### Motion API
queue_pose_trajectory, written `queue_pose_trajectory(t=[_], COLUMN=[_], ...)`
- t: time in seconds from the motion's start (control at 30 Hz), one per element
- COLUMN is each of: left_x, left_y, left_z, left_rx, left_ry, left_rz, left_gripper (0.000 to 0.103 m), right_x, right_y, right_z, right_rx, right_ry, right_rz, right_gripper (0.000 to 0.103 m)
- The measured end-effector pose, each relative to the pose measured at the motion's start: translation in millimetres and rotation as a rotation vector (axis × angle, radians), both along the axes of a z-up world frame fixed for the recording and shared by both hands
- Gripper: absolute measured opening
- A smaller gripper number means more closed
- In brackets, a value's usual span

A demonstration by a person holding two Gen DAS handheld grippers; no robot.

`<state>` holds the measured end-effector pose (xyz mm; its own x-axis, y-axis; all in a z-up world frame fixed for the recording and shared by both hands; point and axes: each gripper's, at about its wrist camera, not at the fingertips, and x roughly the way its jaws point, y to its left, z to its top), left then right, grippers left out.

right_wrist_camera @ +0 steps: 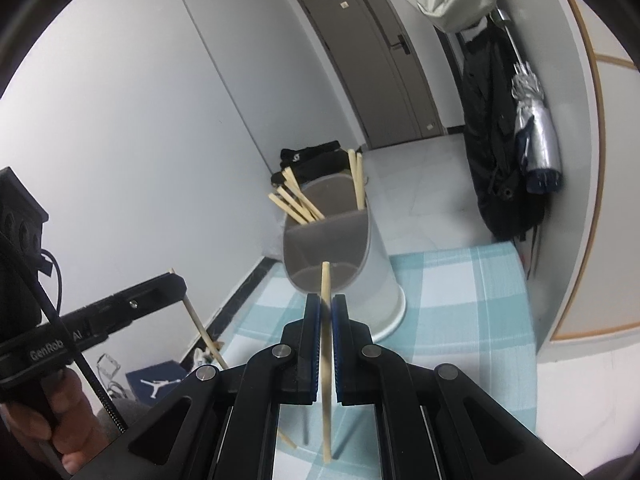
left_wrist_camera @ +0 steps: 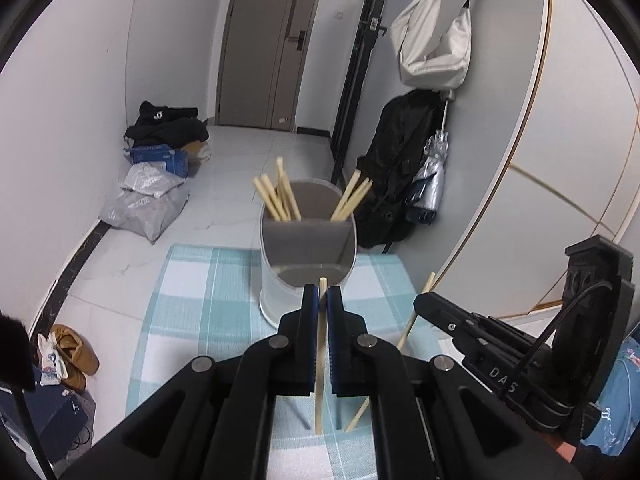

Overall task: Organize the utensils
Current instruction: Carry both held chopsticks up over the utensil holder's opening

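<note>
L tongs (left_wrist_camera: 322, 294): jaws nearly closed, pinching one chopstick (left_wrist_camera: 319, 360) btwn the blue pads. Stick stands roughly upright, top poking just above the fingertips, lower end hanging below the jaws over the bench (left_wrist_camera: 192, 280).

R tongs (right_wrist_camera: 326, 304): same story, jaws narrow, clamped on a second chopstick (right_wrist_camera: 326, 360), near vertical, tip sticking up past the pads. Seen from L view, R tongs (left_wrist_camera: 420, 300) sit to the right w/ their stick slanting down toward the cloth.

Just ahead of both tongs: white utensil holder (left_wrist_camera: 280, 292) w/ grey divider, standing on the teal-and-white checked cloth (left_wrist_camera: 180, 280) covering the bench. Back compartment holds more chopsticks: one bunch (left_wrist_camera: 276, 198) leaning left, another (left_wrist_camera: 352, 198) leaning right. Near compartment, closest to the tongs, looks empty of sticks.

Beyond: tiled floor, bags along the left wall, black coat (left_wrist_camera: 396, 168) and folded umbrella (left_wrist_camera: 430, 176) hanging at right, door (left_wrist_camera: 272, 40) at the far end.
</note>
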<state>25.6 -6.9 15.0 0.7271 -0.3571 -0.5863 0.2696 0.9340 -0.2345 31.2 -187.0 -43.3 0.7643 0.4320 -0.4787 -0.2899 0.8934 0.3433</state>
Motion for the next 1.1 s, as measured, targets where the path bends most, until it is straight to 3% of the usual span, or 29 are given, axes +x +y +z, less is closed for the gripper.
queue_pose_trajectory(t=[0.6, 0.9, 1.1], left_x=[44.6, 85.6, 113.5], left_y=[6.7, 10.6, 13.7], left_z=[81.5, 105.2, 105.4], left_rx=[-0.04, -0.055, -0.067], left_ry=[-0.088, -0.122, -0.131], left_rz=[0.003, 0.009, 0.013], left_gripper=[0.001, 0.001, 0.001], right_x=[36.3, 80.1, 116.3], right_y=[10.6, 9.7, 17.9], right_z=[96.7, 136.5, 149.6], right_rx=[0.008, -0.014, -0.048], right_ry=[-0.137, -0.184, -0.22], right_rz=[0.059, 0.049, 0.052], right_gripper=[0.005, 0.005, 0.005])
